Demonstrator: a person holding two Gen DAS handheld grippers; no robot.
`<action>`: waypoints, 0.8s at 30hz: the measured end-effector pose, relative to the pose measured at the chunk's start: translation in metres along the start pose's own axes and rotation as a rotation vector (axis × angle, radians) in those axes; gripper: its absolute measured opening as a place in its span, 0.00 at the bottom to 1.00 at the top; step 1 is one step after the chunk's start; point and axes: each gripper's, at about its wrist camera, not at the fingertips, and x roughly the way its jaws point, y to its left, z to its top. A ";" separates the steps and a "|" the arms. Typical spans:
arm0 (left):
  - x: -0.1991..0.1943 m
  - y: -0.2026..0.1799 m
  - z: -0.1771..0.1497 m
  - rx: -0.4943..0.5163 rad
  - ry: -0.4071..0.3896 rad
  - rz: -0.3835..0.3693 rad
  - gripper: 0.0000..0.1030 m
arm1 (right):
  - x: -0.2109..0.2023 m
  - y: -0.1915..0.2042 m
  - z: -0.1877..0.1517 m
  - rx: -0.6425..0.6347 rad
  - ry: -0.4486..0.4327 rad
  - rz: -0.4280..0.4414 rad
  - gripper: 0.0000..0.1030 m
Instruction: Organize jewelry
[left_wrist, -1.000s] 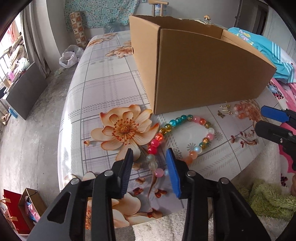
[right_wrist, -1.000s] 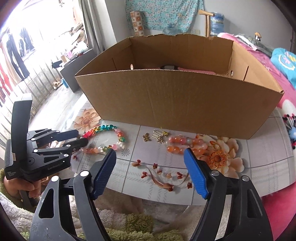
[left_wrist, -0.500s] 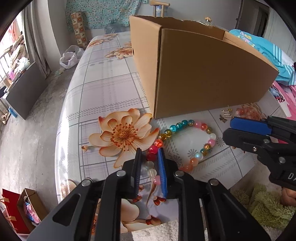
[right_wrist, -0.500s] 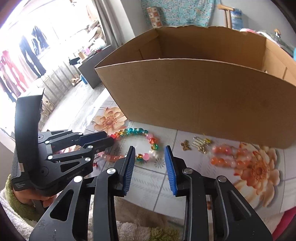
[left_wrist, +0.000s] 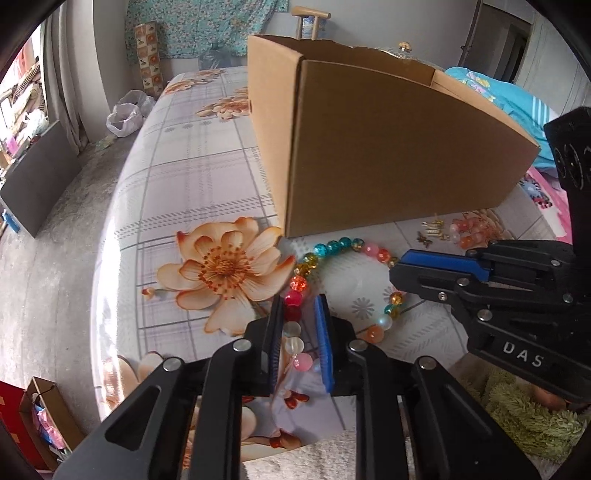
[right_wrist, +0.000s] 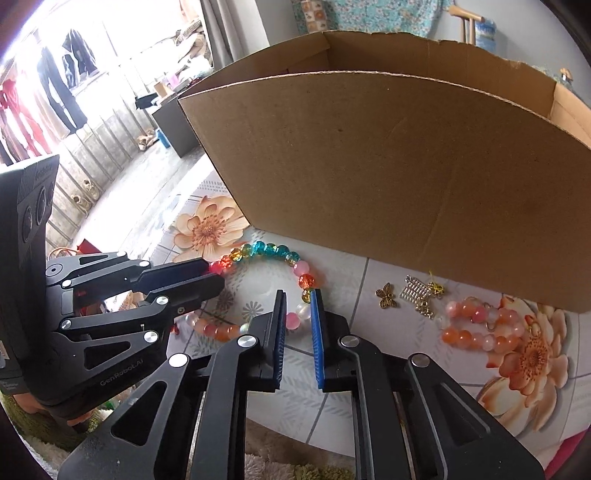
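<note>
A bracelet of multicoloured glass beads (left_wrist: 334, 243) (right_wrist: 273, 249) lies as a ring on the flowered tablecloth (left_wrist: 184, 166), in front of a cardboard box (left_wrist: 388, 147) (right_wrist: 369, 166). My left gripper (left_wrist: 299, 299) (right_wrist: 210, 273) is shut on the ring's left side, with red and white beads between its pads. My right gripper (right_wrist: 298, 291) (left_wrist: 397, 266) is closing its jaws on the ring's right side, and pink and white beads sit between its blue pads. Further right lie an orange-pink bead bracelet (right_wrist: 480, 325) (left_wrist: 469, 236), untouched, and small metal charms (right_wrist: 417, 291).
The open-topped box stands close behind the jewelry, and its front wall is tall. A butterfly charm (right_wrist: 386, 299) lies beside the other charms. The table's rounded edge is just below both grippers, with a fuzzy green sleeve (left_wrist: 517, 406) there. Floor and furniture lie off to the left.
Both grippers have closed from wide open onto the multicoloured bracelet. The right gripper has moved left and down from in front of the orange bracelet. The left one has stayed in place.
</note>
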 end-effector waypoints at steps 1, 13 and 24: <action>-0.001 -0.001 -0.001 -0.003 0.001 -0.017 0.16 | -0.001 -0.001 0.000 0.005 0.002 0.000 0.01; -0.002 -0.016 -0.007 0.001 0.021 -0.132 0.16 | -0.021 -0.026 -0.026 0.099 0.034 0.018 0.04; 0.000 -0.010 0.000 -0.019 0.026 -0.123 0.23 | -0.034 -0.033 -0.029 0.111 -0.015 0.056 0.29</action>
